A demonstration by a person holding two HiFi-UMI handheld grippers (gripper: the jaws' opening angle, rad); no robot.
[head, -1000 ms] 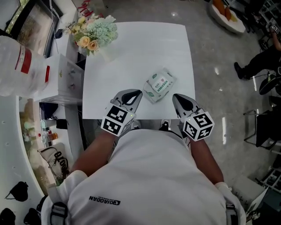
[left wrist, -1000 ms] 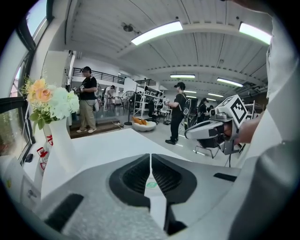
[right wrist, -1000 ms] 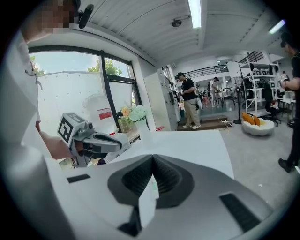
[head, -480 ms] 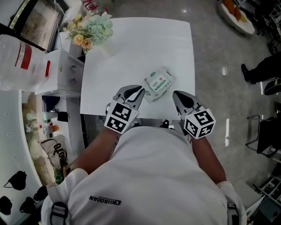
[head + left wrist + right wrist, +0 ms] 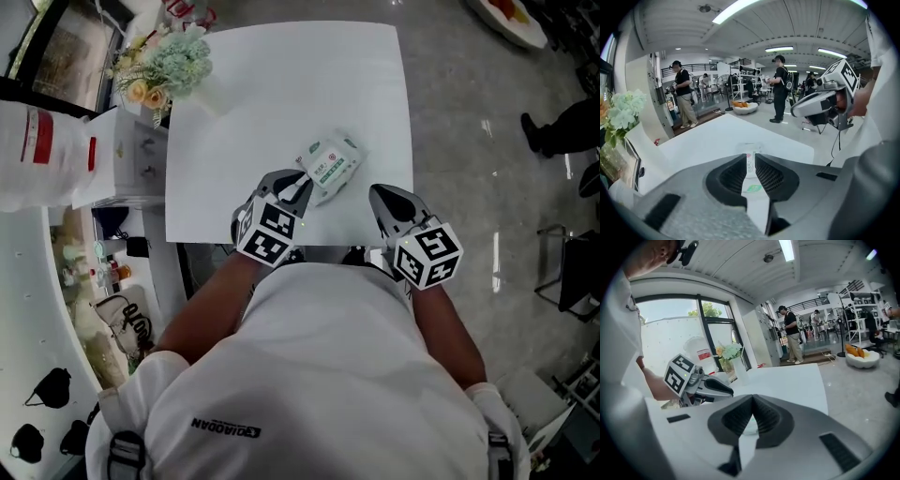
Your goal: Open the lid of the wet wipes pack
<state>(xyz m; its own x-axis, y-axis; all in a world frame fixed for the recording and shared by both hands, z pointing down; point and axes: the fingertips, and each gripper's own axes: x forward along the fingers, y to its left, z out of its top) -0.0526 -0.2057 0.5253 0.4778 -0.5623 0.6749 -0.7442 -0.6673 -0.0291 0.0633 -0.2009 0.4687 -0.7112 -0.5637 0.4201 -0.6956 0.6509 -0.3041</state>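
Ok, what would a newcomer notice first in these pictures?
The white-and-green plastic wet wipes pack lies near the front edge of the white square table. The left gripper, whose jaws have just been opening with nothing gripped between them, points at its near corner; the right gripper hangs shut alongside.

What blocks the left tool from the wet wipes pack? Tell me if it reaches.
Probably yes: nothing intervenes. The left tool, jaws just opening and gripping nothing, sits at the end of the wet wipes pack.

The left gripper (image 5: 300,180) tilts down over the table's (image 5: 281,84) near edge. Its jaws have just been opening, and the wet wipes pack (image 5: 332,163) shows in their narrow gap. The right gripper (image 5: 380,192) hovers by the near right corner with its jaws together.
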